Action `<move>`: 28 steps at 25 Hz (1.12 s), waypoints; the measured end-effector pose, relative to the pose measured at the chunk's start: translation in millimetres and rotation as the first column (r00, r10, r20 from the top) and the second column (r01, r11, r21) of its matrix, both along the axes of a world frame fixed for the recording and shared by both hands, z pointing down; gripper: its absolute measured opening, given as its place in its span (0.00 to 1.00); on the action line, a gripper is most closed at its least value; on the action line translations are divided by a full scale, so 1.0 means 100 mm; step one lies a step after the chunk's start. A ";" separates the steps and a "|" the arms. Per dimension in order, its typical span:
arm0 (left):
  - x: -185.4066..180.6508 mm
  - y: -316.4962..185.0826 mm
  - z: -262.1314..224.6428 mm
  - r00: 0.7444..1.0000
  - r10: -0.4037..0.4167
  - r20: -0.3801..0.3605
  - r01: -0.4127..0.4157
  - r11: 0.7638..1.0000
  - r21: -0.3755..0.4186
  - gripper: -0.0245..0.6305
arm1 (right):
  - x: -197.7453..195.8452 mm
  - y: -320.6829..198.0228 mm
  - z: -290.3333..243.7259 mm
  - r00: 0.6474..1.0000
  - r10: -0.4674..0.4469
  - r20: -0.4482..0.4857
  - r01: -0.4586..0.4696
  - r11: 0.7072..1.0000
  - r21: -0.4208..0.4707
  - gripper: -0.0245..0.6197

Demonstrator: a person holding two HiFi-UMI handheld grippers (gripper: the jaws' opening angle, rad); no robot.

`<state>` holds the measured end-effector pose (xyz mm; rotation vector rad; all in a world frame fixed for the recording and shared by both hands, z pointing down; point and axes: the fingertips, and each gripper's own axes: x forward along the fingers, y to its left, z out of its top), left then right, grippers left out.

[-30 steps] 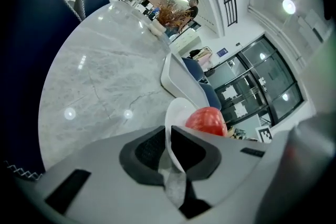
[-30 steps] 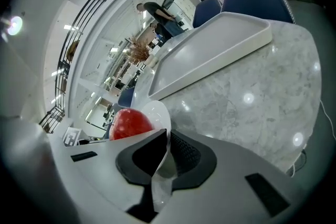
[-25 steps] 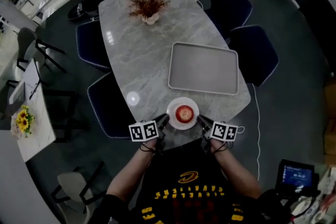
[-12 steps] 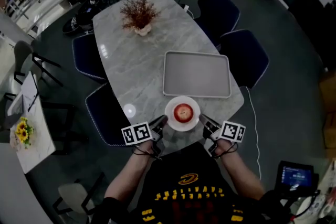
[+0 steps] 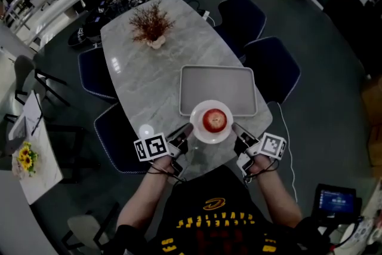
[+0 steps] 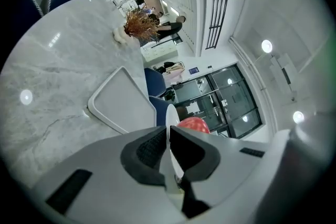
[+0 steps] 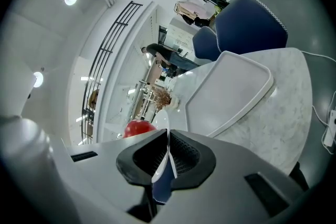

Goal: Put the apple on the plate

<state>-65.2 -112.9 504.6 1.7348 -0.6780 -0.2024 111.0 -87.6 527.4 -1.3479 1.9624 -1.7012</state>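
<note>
Lifting plate with apple off table

We see a long bench with a pale grey marble top, veined and glossy, with rounded corners. It runs away from us and slightly to the left. At its far end stands a small pale vase holding a bushy spray of dried reddish-brown twigs. Well apart from it, toward the near end and close to the bench's right edge, lies a light grey rectangular tray with rounded corners and a raised rim. A round glint of lamp light shows on the marble near the left edge.
</note>
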 end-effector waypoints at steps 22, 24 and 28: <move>0.58 -0.76 -0.23 0.998 0.001 -0.056 -0.001 1.000 0.001 0.07 | 0.57 -0.86 -0.33 0.999 0.002 0.053 -0.010 0.989 0.150 0.08; 0.58 -0.83 -0.18 0.999 -0.005 -0.039 0.005 1.000 -0.003 0.07 | 0.58 -0.93 -0.29 0.998 0.001 0.057 -0.009 0.990 0.137 0.08; 0.60 -0.99 -0.11 0.999 -0.014 -0.035 0.014 1.000 -0.008 0.07 | 0.59 -1.08 -0.23 0.998 -0.016 0.065 0.007 0.992 0.128 0.08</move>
